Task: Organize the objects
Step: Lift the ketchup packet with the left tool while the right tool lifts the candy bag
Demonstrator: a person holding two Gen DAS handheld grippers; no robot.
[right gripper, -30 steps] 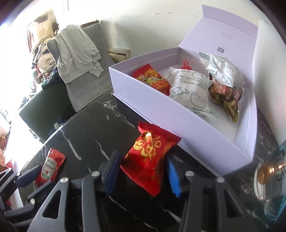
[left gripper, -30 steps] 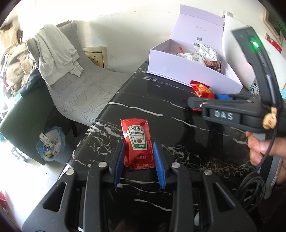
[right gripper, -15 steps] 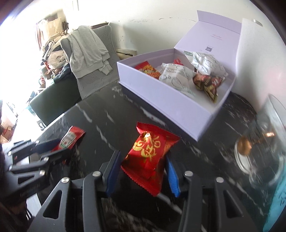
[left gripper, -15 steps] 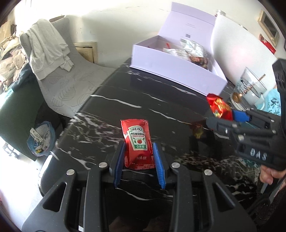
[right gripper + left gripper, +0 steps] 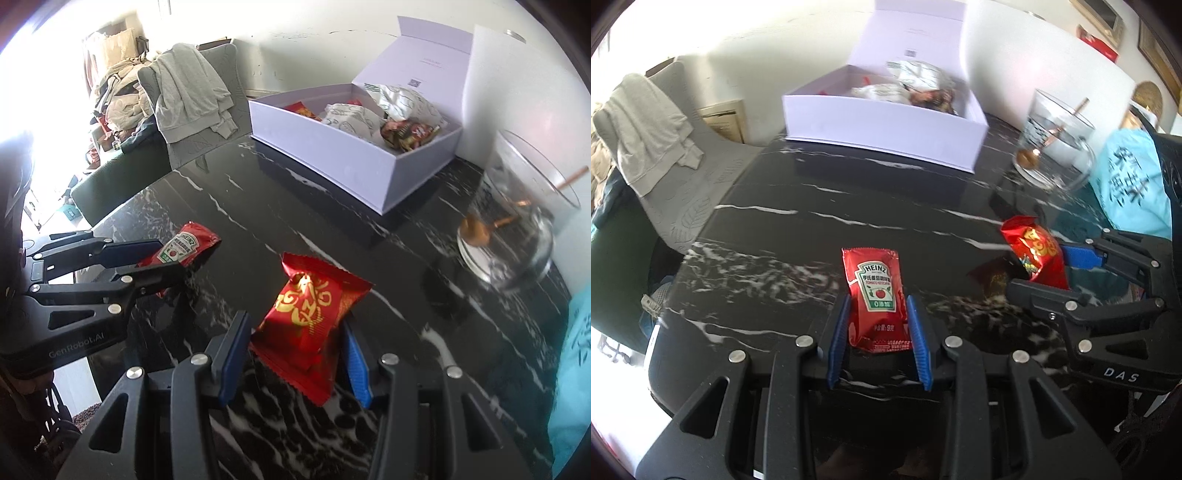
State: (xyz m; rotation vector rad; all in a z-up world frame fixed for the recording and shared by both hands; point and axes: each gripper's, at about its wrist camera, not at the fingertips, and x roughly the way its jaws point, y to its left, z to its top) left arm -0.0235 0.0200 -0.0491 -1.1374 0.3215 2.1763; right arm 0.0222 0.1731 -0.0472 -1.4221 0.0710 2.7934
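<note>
Notably, the left hand-held gripper (image 5: 879, 328) clamped a ketchup sachet (image 5: 875, 295), the right hand-held gripper (image 5: 291, 354) clamped a red snack packet (image 5: 310, 314), both above the desk (image 5: 812, 206), the open box (image 5: 354, 162) lying ahead, nearer the right.

Left gripper (image 5: 879, 321) angled downward, jaws clamped; right gripper (image 5: 295, 354) likewise, jaws clamped
</note>
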